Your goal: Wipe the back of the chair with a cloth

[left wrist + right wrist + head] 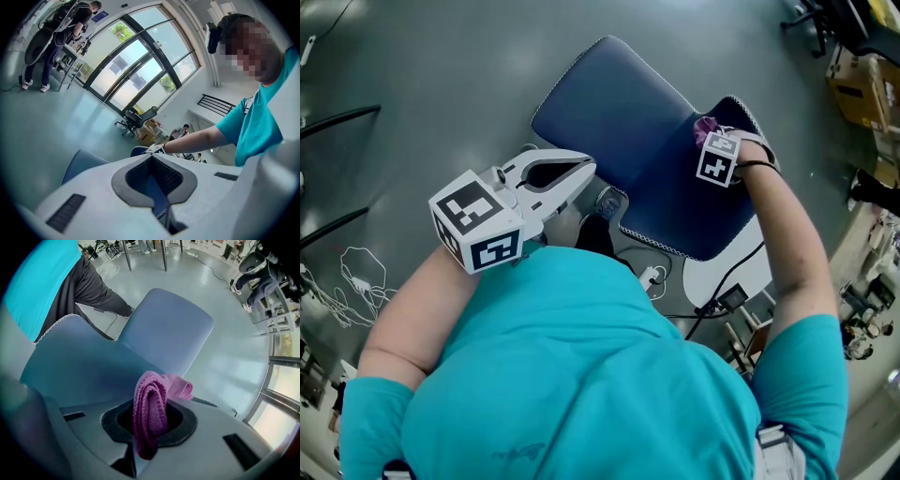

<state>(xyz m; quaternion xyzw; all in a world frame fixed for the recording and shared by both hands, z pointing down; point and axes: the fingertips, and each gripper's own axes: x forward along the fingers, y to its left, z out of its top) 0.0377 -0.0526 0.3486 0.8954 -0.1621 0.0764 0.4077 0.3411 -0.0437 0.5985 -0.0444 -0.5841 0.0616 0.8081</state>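
In the head view, folded pink knitted cloth (pixel 706 126) mostly hidden behind the right gripper (pixel 712 141), only a tuft showing. Lower part of the dark blue padded chair (pixel 628 131) out of sight under its own cushions and the person's teal shirt (pixel 581 375). In the left gripper view, same chair largely blocked by the left gripper (pixel 157 187); distant figures (pixel 185 128) too small to make out.

left gripper (pixel 152 158): jaws together, nothing between them
chair (pixel 78 167): blue padding, 8 o'clock, just beyond the jaws
forearm (pixel 199 139): reaches in from 3 o'clock, teal sleeve (pixel 251 129)
windows (pixel 136 70): tall, 12 o'clock
office chair (pixel 137 119): dark, centre, below the windows
bystander (pixel 54 40): standing, 11 o'clock
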